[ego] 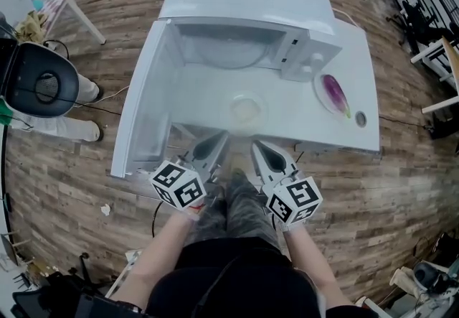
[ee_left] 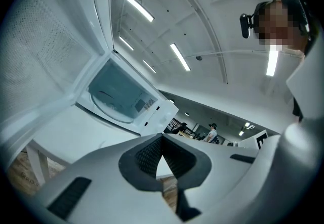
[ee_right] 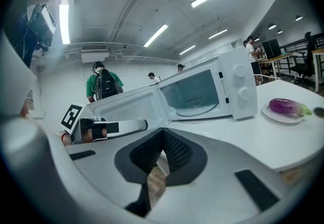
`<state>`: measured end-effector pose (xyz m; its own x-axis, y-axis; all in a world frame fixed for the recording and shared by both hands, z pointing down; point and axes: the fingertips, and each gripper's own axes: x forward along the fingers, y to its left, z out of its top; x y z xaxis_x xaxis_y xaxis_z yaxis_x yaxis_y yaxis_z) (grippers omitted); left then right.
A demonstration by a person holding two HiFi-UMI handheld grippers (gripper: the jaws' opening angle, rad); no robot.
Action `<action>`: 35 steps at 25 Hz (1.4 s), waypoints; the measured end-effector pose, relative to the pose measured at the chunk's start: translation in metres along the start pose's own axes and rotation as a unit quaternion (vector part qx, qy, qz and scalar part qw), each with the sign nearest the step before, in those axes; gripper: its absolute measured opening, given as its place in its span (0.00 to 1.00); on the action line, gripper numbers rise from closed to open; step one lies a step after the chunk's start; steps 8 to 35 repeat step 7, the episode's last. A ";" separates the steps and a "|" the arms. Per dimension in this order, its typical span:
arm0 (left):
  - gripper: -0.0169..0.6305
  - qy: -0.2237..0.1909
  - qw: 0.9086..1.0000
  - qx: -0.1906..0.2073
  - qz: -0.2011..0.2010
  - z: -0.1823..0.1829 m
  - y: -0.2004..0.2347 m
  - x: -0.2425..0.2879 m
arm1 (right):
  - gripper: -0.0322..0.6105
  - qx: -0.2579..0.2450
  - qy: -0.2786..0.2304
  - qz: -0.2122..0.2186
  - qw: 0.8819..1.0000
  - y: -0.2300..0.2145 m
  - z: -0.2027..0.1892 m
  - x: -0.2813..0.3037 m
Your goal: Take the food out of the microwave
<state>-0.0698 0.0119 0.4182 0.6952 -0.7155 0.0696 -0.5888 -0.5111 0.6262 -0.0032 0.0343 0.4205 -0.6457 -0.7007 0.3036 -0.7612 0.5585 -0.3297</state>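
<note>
The white microwave (ego: 244,15) stands on the white table (ego: 358,44) with its door (ego: 147,105) swung wide open to the left. Its cavity holds only the glass turntable (ego: 226,51). A purple eggplant (ego: 335,92) lies on a white plate (ego: 320,87) on the table, right of the microwave; the right gripper view shows the eggplant (ee_right: 286,106) too. My left gripper (ego: 215,144) and right gripper (ego: 262,151) hover side by side at the table's front edge, below the open door. Both are shut with nothing held. The microwave (ee_left: 126,96) lies ahead of the left gripper (ee_left: 162,137).
A small dark round thing (ego: 361,119) lies near the plate. A pale round mark (ego: 246,107) shows on the table in front of the microwave. A seated person (ego: 64,123) is at the left on the wooden floor. Desks (ego: 437,51) stand at the right.
</note>
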 end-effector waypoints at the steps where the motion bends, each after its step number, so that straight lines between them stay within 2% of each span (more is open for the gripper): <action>1: 0.04 0.001 1.000 0.002 -0.001 -0.001 0.000 -0.001 | 0.08 0.000 -0.001 -0.001 1.000 0.000 0.000 0.000; 7: 0.04 -0.003 1.000 -0.016 0.002 -0.008 -0.003 -0.009 | 0.08 0.009 -0.001 -0.006 1.000 0.005 -0.005 -0.006; 35: 0.04 -0.003 1.000 -0.016 0.002 -0.008 -0.003 -0.009 | 0.08 0.009 -0.001 -0.006 1.000 0.005 -0.005 -0.006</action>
